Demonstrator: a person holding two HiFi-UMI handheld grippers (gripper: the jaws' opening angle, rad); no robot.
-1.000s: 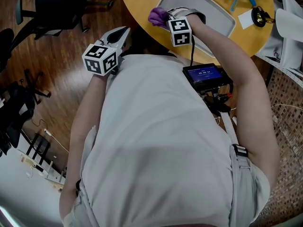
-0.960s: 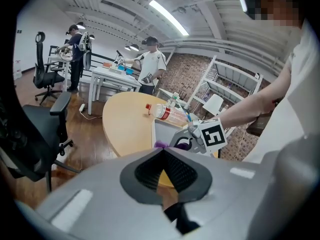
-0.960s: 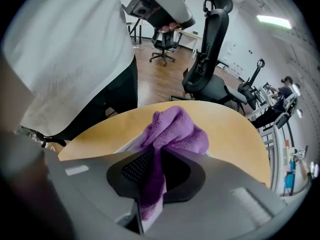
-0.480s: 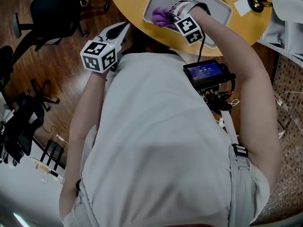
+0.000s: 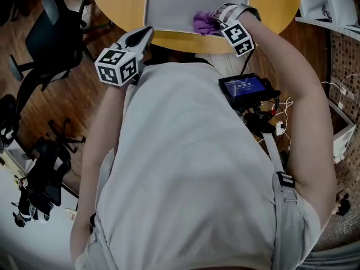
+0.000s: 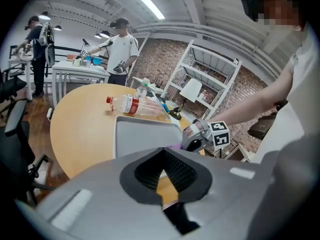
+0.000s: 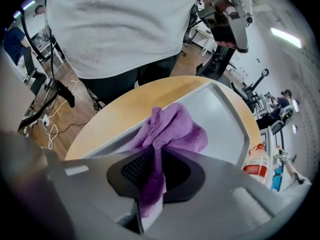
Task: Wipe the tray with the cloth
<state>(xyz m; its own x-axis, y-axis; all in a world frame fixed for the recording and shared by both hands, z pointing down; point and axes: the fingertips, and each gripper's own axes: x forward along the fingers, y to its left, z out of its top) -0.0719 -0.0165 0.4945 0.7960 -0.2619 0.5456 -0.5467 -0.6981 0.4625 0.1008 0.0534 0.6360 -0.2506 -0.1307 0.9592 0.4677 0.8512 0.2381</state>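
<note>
A round wooden table (image 5: 112, 4) is seen across the top of the head view, and a grey tray (image 5: 185, 4) is set on it close to the near edge. The left gripper (image 6: 163, 154) is held at the upper left, beside the tray's near left corner, with its jaws pressed together on nothing. By the right gripper (image 5: 216, 17) a purple cloth (image 7: 172, 129) is pinched and laid on the tray's near right part.

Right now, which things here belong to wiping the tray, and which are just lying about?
In the job: purple cloth, clamped in the right gripper; grey tray under it.
Lying about: plastic bottle beyond the tray; black office chair on the floor; left gripper, shut and empty.
</note>
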